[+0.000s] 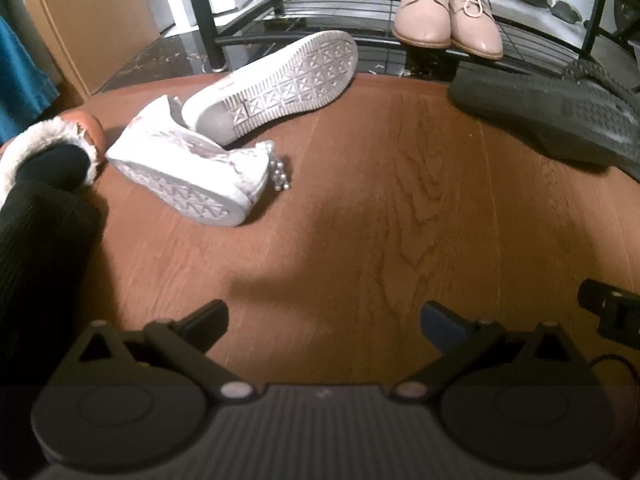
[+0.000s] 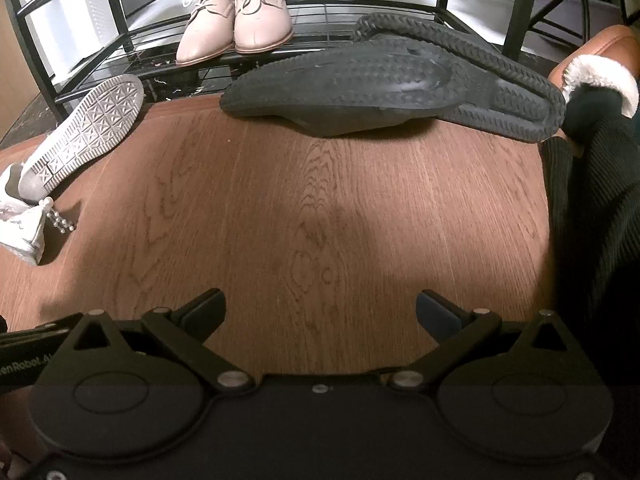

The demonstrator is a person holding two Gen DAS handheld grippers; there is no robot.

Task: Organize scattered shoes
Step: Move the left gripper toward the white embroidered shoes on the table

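Two white sneakers lie tipped on the wooden floor: one [image 1: 276,80] sole-up, the other [image 1: 188,168] on its side with a bead charm; the sole-up sneaker also shows in the right wrist view [image 2: 84,136]. Two black shoes [image 2: 360,80] lie soles-up by the rack, also in the left wrist view [image 1: 552,112]. A pair of pink lace-up shoes [image 1: 444,20] stands on the black wire rack [image 1: 320,4], also in the right wrist view [image 2: 236,20]. My left gripper [image 1: 324,320] is open and empty above bare floor. My right gripper [image 2: 320,312] is open and empty too.
A person's legs in black with brown fur-lined slippers stand at the left [image 1: 52,148] and at the right [image 2: 596,76]. A wooden cabinet [image 1: 92,20] is at the far left. The other gripper's edge [image 1: 612,312] shows at the right.
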